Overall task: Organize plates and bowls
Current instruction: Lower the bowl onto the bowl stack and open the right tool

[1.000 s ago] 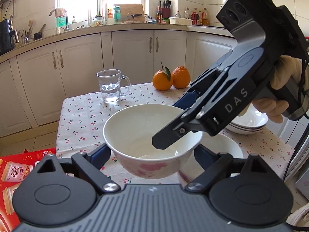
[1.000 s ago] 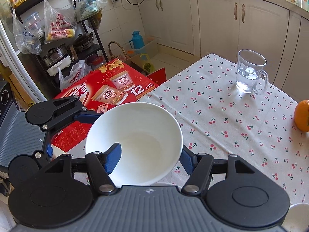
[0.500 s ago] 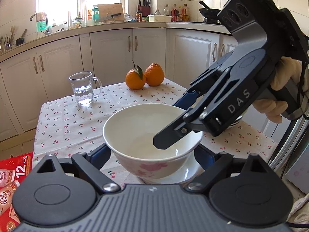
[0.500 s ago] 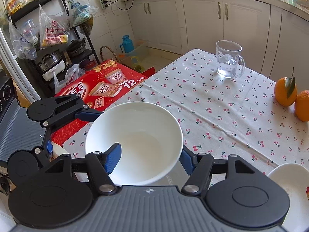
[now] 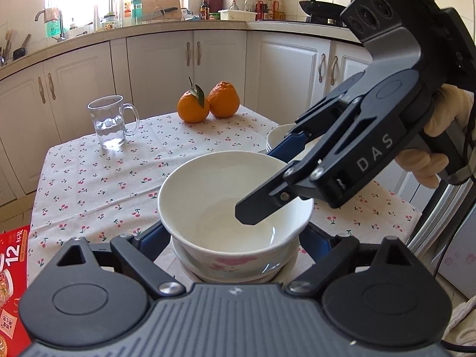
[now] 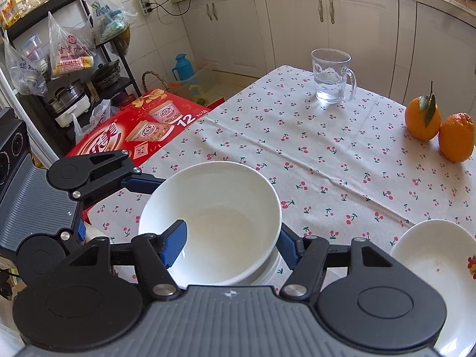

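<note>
Gripping the white bowl [image 5: 232, 208] together, both claws have carried it over another bowl [image 5: 190, 263].

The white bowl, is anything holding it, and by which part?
The right gripper holds the bowl by its rim, one jaw inside, one outside; the left gripper's jaws flank its sides.

Glass mug [image 5: 110, 122] holding water stands on cherry-print tablecloth [image 5: 125, 178]. Two oranges [image 5: 208, 105] touching, one with leaf. Red carton [image 6: 139, 131] on floor beside table. Blue thermos [image 6: 181, 67] near cabinets.
</note>
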Motion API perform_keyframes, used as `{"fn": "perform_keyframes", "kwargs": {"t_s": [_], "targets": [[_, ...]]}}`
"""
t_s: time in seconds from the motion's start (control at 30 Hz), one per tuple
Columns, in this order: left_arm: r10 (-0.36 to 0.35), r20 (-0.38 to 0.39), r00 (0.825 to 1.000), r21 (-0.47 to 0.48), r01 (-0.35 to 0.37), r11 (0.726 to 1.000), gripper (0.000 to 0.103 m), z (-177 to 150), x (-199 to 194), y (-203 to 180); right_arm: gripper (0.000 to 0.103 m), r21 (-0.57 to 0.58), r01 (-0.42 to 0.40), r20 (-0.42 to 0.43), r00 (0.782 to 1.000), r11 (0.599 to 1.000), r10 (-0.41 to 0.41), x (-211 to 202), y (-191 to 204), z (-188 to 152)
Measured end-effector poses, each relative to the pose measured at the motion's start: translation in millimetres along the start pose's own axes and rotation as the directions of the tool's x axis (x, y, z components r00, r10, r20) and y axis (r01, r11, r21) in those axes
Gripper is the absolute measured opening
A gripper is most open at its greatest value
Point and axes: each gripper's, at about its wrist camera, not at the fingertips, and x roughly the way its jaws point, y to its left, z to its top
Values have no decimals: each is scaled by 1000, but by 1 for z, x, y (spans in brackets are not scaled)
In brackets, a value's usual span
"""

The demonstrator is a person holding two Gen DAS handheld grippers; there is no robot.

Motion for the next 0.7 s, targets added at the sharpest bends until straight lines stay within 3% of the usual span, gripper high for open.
{"fn": "perform_keyframes", "kwargs": {"t_s": [0.47,0.53,0.6,0.7], "targets": [[-22,-18,1000,-20,21,1000,93,-4,4,4,72,-32,26,-21,999,999,-27,9,5,-2],[-27,-21,999,-25,26,999,93,-4,4,5,75,-43,36,-28,999,998,-38,11,7,-3],[-26,-12,1000,-23,26,999,94,-4,3,5,87,-48,44,-31,998,998,-46,12,8,-4],[-32,-4,999,-21,32,999,94,-5,-1,7,95,-61,54,-18,998,997,-55,10,10,-5]]}}
